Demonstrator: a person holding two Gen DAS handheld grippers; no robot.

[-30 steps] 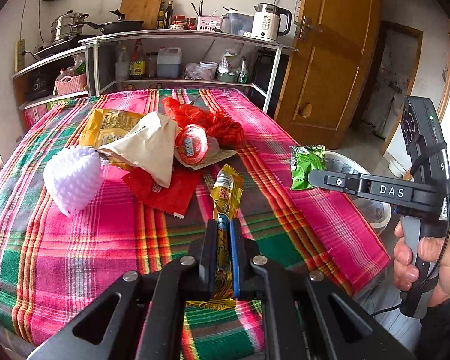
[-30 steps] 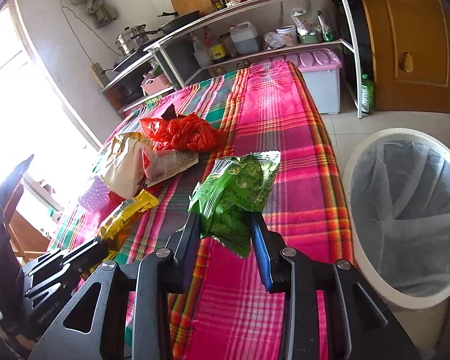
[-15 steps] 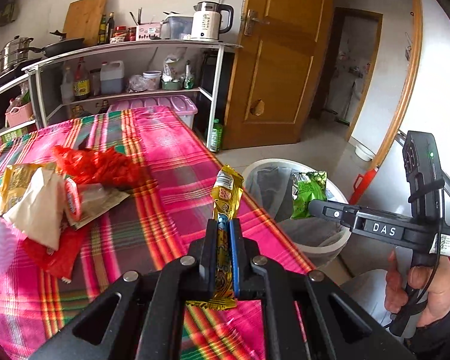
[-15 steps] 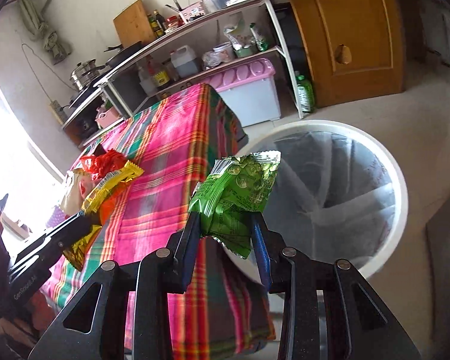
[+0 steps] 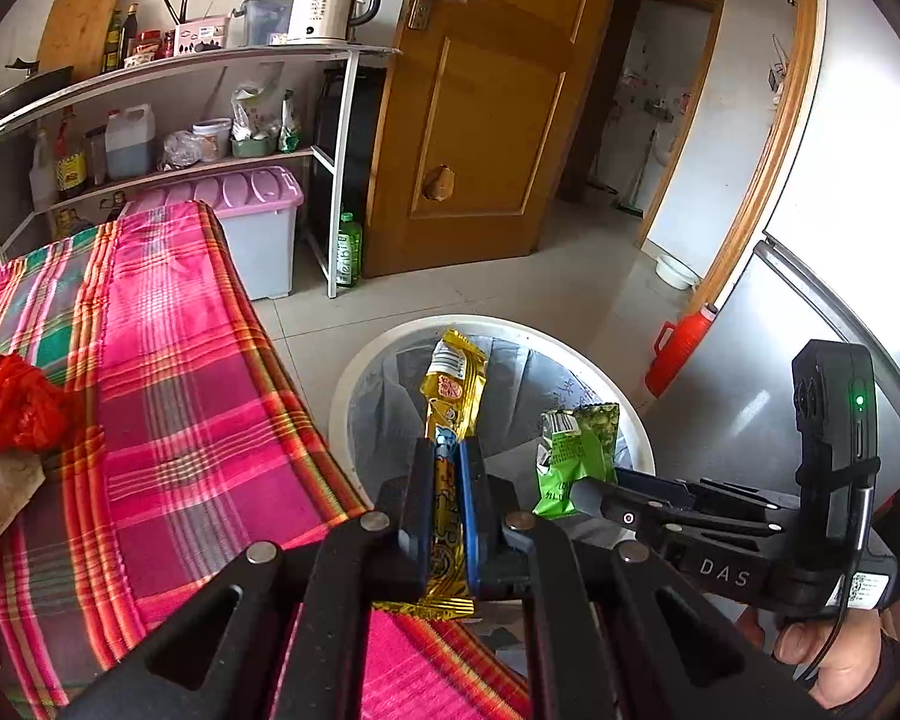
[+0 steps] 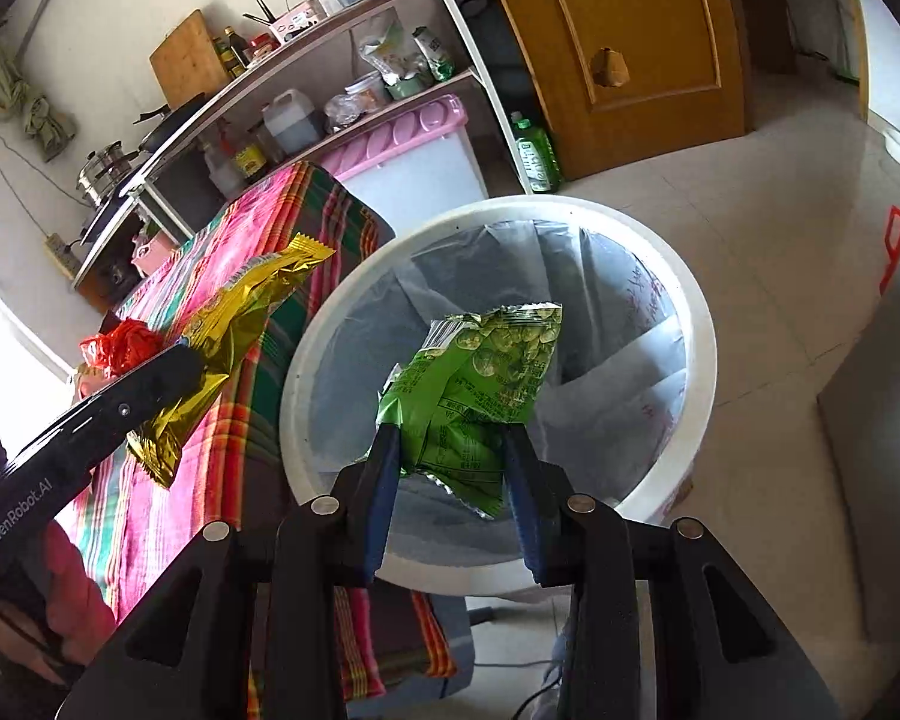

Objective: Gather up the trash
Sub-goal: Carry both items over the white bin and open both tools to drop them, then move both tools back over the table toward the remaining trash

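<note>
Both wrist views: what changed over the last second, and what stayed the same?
Both grippers swung away from the plaid-covered table toward the white lined trash bin. The right gripper now holds the green snack packet over the bin's opening; the left gripper brings the yellow foil wrapper near its rim. Neither grip changed; nothing released. The red plastic bag remains on the table.

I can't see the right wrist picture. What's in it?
The right tongs pinch a green snack bag over a white trash bin lined with a clear bag. At left, the left tongs hold a yellow wrapper beside a pink plaid table.
</note>
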